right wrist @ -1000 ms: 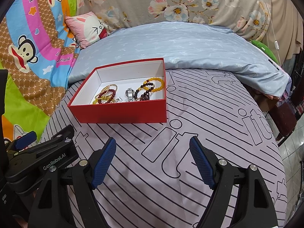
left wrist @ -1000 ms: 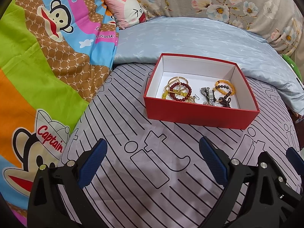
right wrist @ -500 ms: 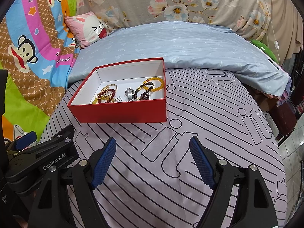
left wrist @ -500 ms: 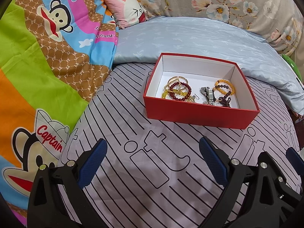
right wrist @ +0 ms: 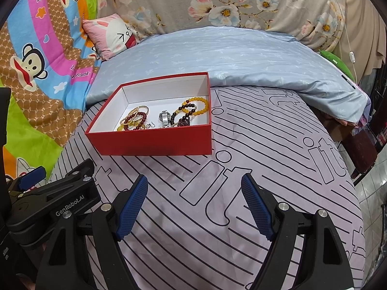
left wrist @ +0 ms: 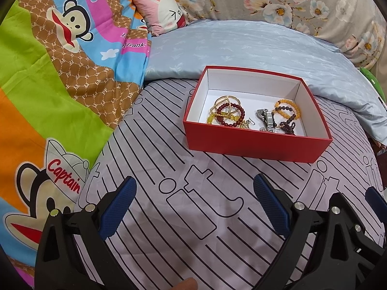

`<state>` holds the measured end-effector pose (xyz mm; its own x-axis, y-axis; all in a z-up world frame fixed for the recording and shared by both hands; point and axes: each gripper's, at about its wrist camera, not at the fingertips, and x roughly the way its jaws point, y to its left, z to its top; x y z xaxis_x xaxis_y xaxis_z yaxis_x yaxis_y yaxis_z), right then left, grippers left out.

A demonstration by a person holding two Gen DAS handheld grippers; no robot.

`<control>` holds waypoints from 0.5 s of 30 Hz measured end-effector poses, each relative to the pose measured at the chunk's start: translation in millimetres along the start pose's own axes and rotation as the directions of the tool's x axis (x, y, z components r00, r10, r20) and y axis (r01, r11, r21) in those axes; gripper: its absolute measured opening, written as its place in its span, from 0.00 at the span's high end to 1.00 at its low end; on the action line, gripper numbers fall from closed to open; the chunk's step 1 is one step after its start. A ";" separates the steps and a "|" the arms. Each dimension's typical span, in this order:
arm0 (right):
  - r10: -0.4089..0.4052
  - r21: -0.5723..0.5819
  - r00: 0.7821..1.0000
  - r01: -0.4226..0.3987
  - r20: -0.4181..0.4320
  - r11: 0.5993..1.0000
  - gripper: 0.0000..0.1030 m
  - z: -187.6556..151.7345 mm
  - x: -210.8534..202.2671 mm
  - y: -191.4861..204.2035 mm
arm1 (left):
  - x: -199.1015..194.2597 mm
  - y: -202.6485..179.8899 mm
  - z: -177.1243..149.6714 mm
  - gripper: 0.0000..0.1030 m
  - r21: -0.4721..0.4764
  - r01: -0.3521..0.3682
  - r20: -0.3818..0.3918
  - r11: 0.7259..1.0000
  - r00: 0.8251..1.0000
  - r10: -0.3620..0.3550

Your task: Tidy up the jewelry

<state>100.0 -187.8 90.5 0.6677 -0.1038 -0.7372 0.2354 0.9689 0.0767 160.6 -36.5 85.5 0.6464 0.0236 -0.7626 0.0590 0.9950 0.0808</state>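
Note:
A red box (left wrist: 254,142) with a white inside sits on the striped bed sheet; it also shows in the right wrist view (right wrist: 150,142). Inside lie a dark red bead bracelet (left wrist: 229,114), gold bangles (left wrist: 223,101), an amber bead bracelet (left wrist: 287,108) and a silver watch (left wrist: 267,118). The same jewelry shows in the right wrist view, with the watch (right wrist: 164,118) in the middle. My left gripper (left wrist: 194,207) is open and empty, short of the box. My right gripper (right wrist: 193,207) is open and empty, beside the left one.
A light blue quilt (left wrist: 241,48) lies behind the box. A colourful monkey-print blanket (left wrist: 48,84) covers the left side. A pink rabbit cushion (left wrist: 162,9) sits at the back. The bed's right edge drops to a tiled floor (right wrist: 372,193).

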 end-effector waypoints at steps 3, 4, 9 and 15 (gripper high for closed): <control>-0.001 -0.004 1.000 0.001 0.001 1.000 0.24 -1.6 -0.1 -0.7 | 1.6 1.2 -1.1 0.08 0.000 -0.003 0.000 1.000 1.000 0.003; -0.002 -0.004 1.000 0.002 0.000 1.000 0.24 -1.8 0.6 -1.1 | 1.7 1.2 -0.8 0.08 0.000 -0.003 0.000 1.000 1.000 0.003; -0.002 -0.005 1.000 0.002 -0.001 1.000 0.24 -1.1 0.8 -0.1 | 1.3 1.6 0.6 0.08 0.003 -0.010 0.004 1.000 1.000 0.010; -0.004 -0.005 1.000 0.004 0.000 1.000 0.24 -1.2 0.7 0.4 | 0.6 0.5 0.8 0.08 0.006 -0.013 0.007 1.000 1.000 0.013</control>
<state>99.7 -187.2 89.2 0.6668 -0.1075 -0.7374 0.2344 0.9696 0.0706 161.7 -36.1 85.6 0.6522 0.0364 -0.7572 0.0545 0.9940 0.0947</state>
